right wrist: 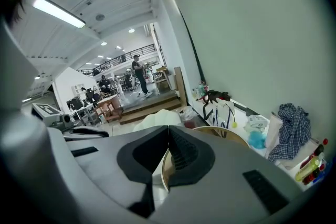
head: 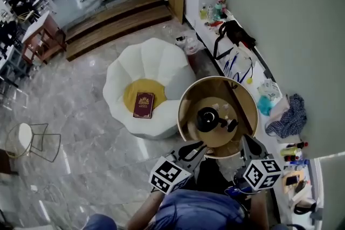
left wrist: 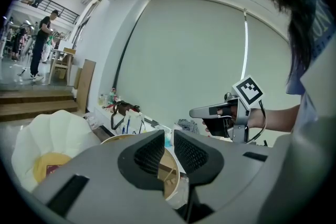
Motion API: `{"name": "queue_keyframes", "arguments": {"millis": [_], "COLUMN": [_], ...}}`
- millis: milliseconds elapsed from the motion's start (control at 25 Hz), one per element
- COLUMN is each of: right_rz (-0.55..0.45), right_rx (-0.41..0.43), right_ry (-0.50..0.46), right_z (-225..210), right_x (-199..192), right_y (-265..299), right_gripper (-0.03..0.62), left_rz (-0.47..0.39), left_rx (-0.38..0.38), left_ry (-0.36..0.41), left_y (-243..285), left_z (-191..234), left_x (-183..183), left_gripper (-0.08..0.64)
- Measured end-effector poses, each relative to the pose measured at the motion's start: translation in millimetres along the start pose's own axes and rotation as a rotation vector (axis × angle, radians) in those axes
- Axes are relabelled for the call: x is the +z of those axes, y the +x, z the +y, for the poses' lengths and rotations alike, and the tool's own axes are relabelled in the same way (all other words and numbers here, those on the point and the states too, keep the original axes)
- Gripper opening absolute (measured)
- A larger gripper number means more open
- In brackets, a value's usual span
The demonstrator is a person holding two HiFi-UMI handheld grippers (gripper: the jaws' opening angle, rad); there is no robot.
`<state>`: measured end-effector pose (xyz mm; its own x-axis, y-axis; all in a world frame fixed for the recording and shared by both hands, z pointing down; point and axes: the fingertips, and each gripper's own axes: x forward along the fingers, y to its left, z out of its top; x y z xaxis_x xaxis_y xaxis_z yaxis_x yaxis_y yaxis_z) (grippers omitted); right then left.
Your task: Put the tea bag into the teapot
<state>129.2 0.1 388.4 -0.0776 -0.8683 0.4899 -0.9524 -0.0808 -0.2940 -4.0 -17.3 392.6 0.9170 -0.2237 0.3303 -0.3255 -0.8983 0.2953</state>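
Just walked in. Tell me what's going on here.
A person holds two grippers at the near edge of a round table, with a black teapot at its middle. The left gripper is slightly open, the right gripper shut; both are empty. No tea bag is held yet.

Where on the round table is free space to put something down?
Free: the far band of the table between its rim and the teapot, and the strip left of the teapot. Crowded: right of the teapot, where small things lie.
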Motion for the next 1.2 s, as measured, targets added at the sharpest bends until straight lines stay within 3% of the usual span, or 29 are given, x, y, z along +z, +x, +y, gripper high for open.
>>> {"name": "queue_keyframes", "arguments": {"millis": [360, 640, 920, 1200], "right_rz": [0.046, 0.119, 0.262, 0.422], "right_rx": [0.066, 0.118, 0.174, 0.229], "right_ry": [-0.046, -0.117, -0.206, -0.269], "right_z": [-56.3, -113.7, -170.8, -210.3], "right_x": [40.0, 57.8, 18.2, -53.0], "right_y": [56.3, 120.5, 212.6, 292.3], "right_gripper": [0.017, 0.017, 0.017, 0.017], "left_rz": [0.026, 0.057, 0.107, 0.12], "left_rx": [0.15, 0.186, 0.209, 0.234], "left_ry": [-0.059, -0.061, -0.102, -0.141], "left_y": [38.1, 90.4, 145.1, 187.5], "left_z": [48.1, 68.0, 90.3, 119.2], "left_x": [12.2, 17.7, -2.1, -12.6], "left_gripper": [0.052, 0.052, 0.052, 0.052]}}
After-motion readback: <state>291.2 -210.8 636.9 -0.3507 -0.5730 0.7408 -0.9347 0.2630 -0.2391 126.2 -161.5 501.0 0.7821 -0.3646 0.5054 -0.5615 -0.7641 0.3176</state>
